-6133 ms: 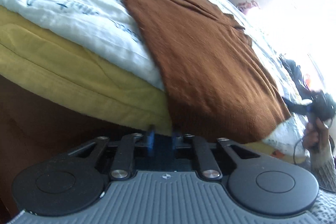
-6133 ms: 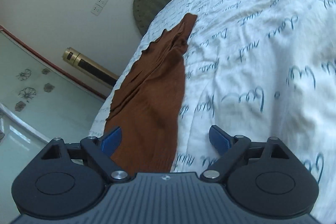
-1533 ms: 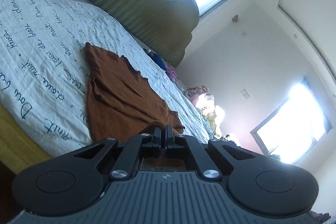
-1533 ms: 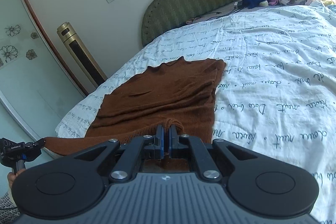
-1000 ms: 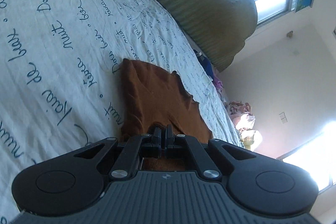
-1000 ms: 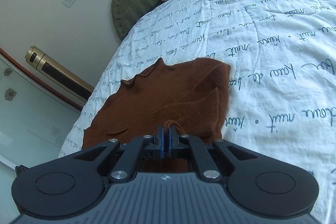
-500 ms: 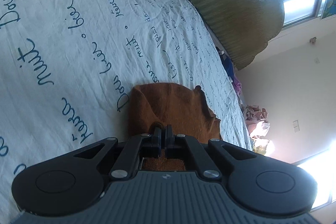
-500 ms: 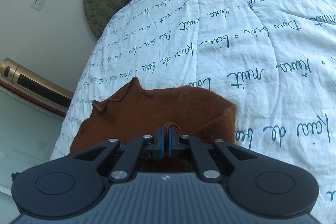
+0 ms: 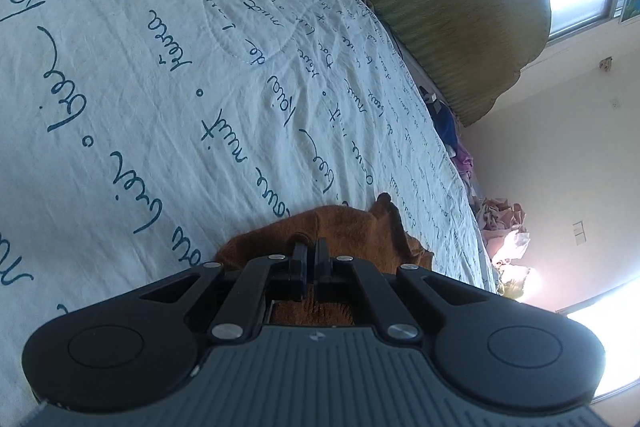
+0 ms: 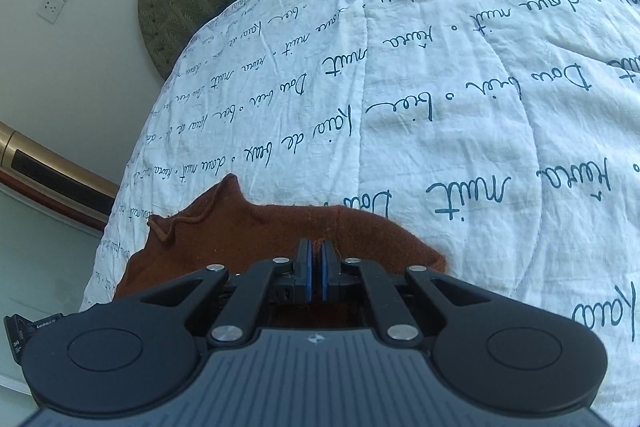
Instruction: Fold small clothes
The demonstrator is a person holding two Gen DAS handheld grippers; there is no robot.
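Left wrist view: the left hand-held gripper [image 9: 311, 247] is clenched on a fold of the brown garment [image 9: 352, 227], which lies on the white bedspread [image 9: 160, 67]; the gripper body hides its near part. A green headboard [image 9: 440, 7] stands far right.

Right wrist view: the right hand-held gripper [image 10: 314, 255] pinches the brown garment [image 10: 240, 227], apparently at its edge; the near cloth is cut off from sight.

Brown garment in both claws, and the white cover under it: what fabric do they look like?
The brown garment looks like a soft knit, probably wool or acrylic: matte, with fuzzy fibres along its edge. The white script-printed bed cover looks like a light quilted cotton: matte, finely creased, with curved stitch lines. Neither fibre can be confirmed.
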